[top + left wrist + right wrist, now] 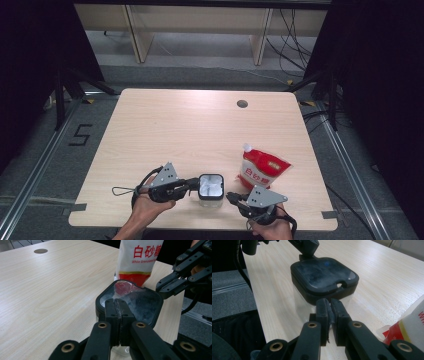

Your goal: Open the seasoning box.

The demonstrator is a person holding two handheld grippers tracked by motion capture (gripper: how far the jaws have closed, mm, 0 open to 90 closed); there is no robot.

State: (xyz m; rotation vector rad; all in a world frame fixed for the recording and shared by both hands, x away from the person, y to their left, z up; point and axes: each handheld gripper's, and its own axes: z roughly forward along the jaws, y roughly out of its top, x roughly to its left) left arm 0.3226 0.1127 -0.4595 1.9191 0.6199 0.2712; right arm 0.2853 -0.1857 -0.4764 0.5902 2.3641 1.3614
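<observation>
High view, near edge of the light wood table [165, 125]. Left gripper [192, 185] held level in the person's left hand [147, 207], pointing toward the middle of the table edge; its jaws are clenched together with their tips at the left rim of the clear square container [211, 188]. In the left gripper view the two pads meet flat against each other right at the container's black-framed lid [130, 302]; whether they pinch a part of the lid or merely touch it cannot be told. Container stands upright close to the near table edge, between the two grippers, with white contents visible through the lid. Right gripper [231, 197] held in the right hand [272, 230], pointing left toward the container's near right corner; jaws clamped together, nothing seen between them. In the right gripper view the tips sit just in front of the container's clear wall [299, 302], below the lid; contact not certain. Red and white sugar pouch [262, 170] lies on the table just right of and behind the container, apart from it. Round cable hole [242, 104] far back on the table.
</observation>
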